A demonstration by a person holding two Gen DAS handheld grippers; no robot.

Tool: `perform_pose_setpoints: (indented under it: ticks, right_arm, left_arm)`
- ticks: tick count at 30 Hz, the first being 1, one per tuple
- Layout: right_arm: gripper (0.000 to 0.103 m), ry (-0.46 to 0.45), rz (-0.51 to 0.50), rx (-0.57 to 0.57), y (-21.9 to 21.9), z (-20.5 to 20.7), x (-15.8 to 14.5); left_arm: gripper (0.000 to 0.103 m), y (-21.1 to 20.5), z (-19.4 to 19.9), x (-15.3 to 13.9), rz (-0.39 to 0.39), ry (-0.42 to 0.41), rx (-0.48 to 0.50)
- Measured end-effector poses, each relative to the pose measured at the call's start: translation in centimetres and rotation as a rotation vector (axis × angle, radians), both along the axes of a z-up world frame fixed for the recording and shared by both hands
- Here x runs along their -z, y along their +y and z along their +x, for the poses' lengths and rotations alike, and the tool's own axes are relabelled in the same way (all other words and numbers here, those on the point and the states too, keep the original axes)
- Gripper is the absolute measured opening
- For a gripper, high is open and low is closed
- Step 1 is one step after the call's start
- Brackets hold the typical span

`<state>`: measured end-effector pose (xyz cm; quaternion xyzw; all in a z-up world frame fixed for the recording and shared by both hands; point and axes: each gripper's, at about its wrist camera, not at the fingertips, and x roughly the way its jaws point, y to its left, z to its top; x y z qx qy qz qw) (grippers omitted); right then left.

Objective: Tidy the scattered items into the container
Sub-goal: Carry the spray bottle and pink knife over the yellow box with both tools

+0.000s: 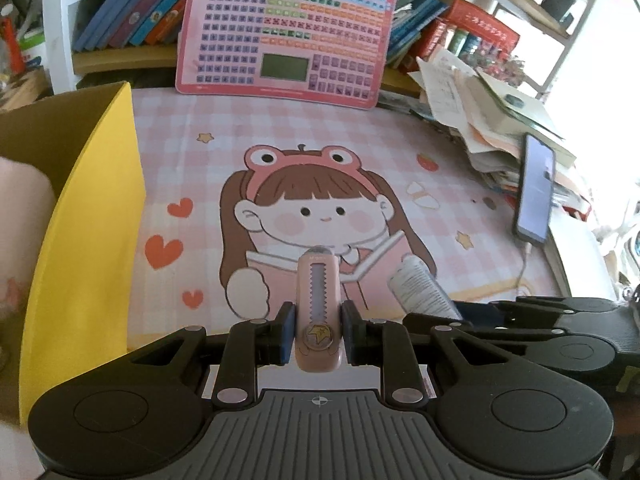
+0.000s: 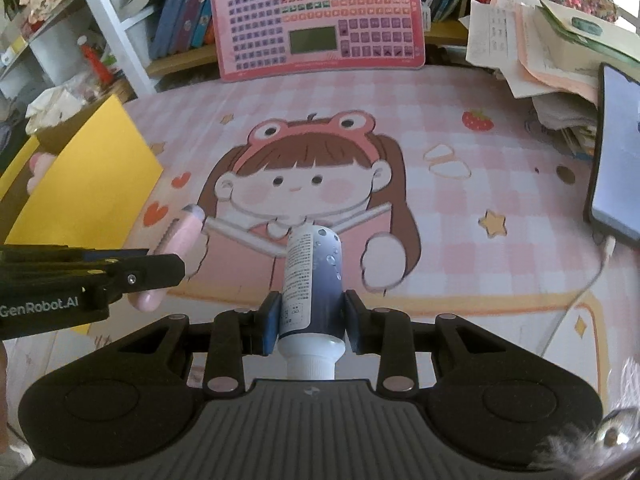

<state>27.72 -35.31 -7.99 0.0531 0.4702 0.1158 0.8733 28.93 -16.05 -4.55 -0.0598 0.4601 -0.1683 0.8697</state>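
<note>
While both grippers are carried above the desk mat (image 1: 360, 152), something is clamped in each. A pink utility knife (image 1: 319, 304) is pinched between the pads of the left gripper (image 1: 319, 334), blade end pointing fwd. A blue-and-white tube (image 2: 312, 288) is gripped by the right gripper (image 2: 310, 320), cap twd the camera. Both items are held off the mat. To the left, a yellow cardboard box (image 1: 92, 240) is seen w/ its flap up; something pale pink (image 1: 22, 200) is partly visible inside, not identifiable. Further back, a pink keyboard toy (image 1: 284, 36) is propped vs the bookshelf (image 1: 120, 56). At right, a phone (image 1: 536, 190) is leaned on a paper stack (image 1: 472, 104).
</note>
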Motion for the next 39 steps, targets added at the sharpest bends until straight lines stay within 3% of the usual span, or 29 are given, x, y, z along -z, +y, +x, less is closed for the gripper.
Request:
perform_pose_setpoints:
  ticks: [18, 39]
  right_arm:
    - [0.031, 0.019, -0.049, 0.038, 5.3, -8.3, -1.6]
    - [0.031, -0.002, -0.067, -0.009, 16.8, -18.3, -2.8]
  left_arm:
    - [0.023, 5.0, -7.1, -0.8, -0.124, -0.012, 0.104]
    - [0.023, 18.5, -16.7, -0.5, -0.166, 0.003, -0.004]
